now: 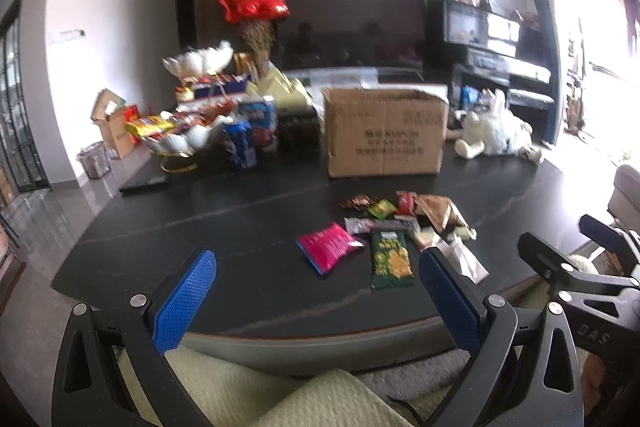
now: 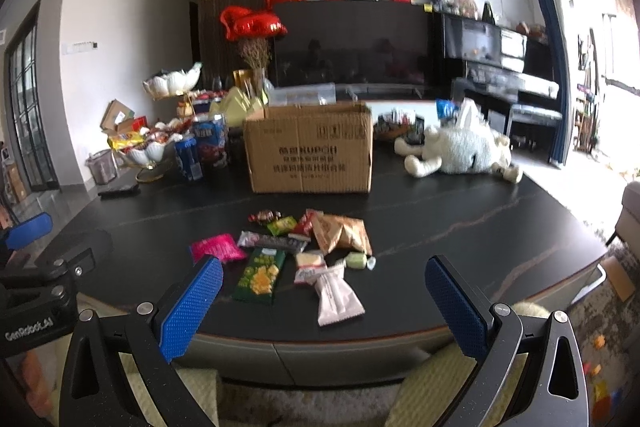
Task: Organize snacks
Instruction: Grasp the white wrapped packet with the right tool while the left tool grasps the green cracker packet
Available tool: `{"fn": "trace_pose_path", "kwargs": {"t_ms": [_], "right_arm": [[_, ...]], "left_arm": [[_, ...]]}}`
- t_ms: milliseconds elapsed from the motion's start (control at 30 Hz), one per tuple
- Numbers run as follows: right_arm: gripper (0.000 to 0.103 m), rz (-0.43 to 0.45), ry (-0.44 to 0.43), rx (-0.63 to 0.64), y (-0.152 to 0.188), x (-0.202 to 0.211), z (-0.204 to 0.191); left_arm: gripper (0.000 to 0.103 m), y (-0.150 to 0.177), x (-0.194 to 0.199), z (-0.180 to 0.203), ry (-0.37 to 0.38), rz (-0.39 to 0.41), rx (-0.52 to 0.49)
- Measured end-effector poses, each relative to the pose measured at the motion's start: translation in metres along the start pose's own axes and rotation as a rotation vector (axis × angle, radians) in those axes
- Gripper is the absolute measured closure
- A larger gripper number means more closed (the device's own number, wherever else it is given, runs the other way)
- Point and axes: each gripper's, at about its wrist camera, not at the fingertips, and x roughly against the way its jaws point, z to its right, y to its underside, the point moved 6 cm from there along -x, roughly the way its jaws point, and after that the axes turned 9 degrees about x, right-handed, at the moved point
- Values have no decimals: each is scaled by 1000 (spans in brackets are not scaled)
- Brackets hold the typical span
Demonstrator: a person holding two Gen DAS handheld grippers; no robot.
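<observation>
Several loose snack packets lie on the black table [image 2: 460,227]: a pink pack [image 2: 218,247], a green pack [image 2: 260,277], an orange-brown bag [image 2: 340,233], a pale pink wrapper [image 2: 338,297] and small candies. They also show in the left wrist view, with the pink pack [image 1: 328,245] and green pack [image 1: 390,261]. An open cardboard box [image 2: 310,151] stands behind them, also seen in the left wrist view [image 1: 386,131]. My left gripper [image 1: 316,301] is open and empty at the table's near edge. My right gripper [image 2: 324,305] is open and empty, just before the packets.
A tiered white dish of snacks [image 2: 160,143] and blue cans [image 2: 200,143] stand at the back left. A white plush toy [image 2: 460,151] lies at the back right. A dark remote [image 2: 118,191] lies at the left edge. A TV cabinet stands behind the table.
</observation>
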Motion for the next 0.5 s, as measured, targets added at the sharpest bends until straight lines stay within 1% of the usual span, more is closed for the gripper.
{"fn": "trace_pose_path", "kwargs": {"t_ms": [100,133,267,300,367,500], "right_arm": [[1,-53,-25,-18,8,-17,4],[1,-67,-36,-19,10,-22,4],[1,-115,-72,15,16,-42,2],[1,-134,-70,30,19,-50,2],[1,-144,-72,46,20,-57,1],[7,-182,-78,74,23,-76,4]], "left_arm": [[0,6,-15,7,44,-68,-6],[1,7,-18,9,52,-78,-11],[2,8,-33,15,60,-121,-32],[3,9,-38,16,65,-136,-33],[4,10,-45,19,74,-159,-40],[8,12,-65,26,99,-214,-51]]}}
